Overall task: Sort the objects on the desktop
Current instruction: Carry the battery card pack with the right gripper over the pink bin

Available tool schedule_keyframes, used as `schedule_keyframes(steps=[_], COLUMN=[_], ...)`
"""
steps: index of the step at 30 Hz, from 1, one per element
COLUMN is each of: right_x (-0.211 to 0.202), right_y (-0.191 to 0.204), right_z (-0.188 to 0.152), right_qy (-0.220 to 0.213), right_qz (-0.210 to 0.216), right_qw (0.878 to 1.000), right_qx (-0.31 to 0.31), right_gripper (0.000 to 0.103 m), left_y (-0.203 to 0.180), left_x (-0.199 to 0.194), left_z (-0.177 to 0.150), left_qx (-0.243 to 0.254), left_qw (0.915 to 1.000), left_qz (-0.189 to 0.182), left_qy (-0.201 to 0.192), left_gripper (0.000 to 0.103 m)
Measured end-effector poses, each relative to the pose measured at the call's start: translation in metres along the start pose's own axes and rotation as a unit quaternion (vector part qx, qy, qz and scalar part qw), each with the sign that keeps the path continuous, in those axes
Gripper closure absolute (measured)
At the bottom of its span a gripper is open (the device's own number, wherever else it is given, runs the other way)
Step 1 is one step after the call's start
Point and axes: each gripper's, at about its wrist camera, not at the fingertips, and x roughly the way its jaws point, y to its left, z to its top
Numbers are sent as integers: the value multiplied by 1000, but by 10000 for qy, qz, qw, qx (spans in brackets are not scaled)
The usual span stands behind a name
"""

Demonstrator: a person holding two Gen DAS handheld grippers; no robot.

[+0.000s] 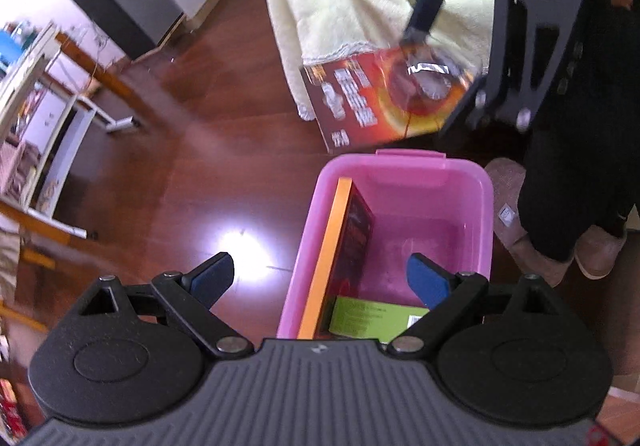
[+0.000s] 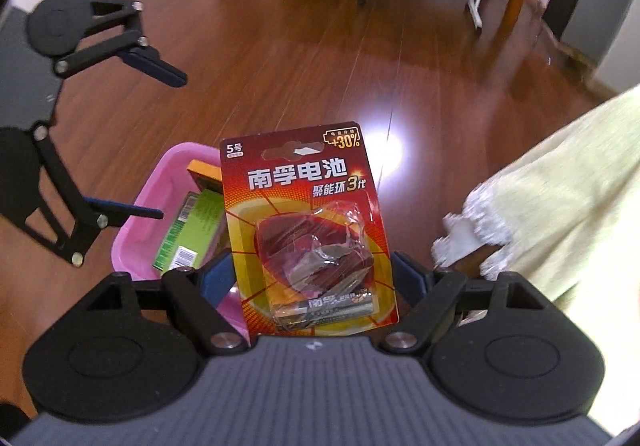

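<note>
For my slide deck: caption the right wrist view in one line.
Right tool grips a red battery blister pack above the pink bin on the wooden floor, left tool open alongside.

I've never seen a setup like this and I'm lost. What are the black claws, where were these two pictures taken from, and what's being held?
No robot: a person carries a hand-held gripper in each hand, each with a camera looking along its fingers. The left view shows the left hand-held gripper open above a pink bin on the wooden floor, holding an orange-edged box and a green box. The right view shows the right hand-held gripper closed on a red battery pack, near the bin.
</note>
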Motion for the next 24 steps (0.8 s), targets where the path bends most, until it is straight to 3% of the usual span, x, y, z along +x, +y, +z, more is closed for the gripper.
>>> schedule_keyframes(steps=[7, 15, 24], right_x=[41, 78, 114], right_y=[18, 22, 24], right_z=[3, -2, -3], right_qy=[503, 934, 1318], right_qz=[53, 69, -2], right_qw=[9966, 9822, 9707], right_qx=[652, 1626, 2010], right_gripper=[23, 23, 23], left_y=[1, 6, 9], left_x=[9, 20, 26], left_z=[-17, -36, -54], left_qx=[-240, -529, -742], left_qw=[9997, 9986, 9972], left_qz=[27, 3, -74], left_qy=[36, 48, 89], left_gripper=[9, 9, 9])
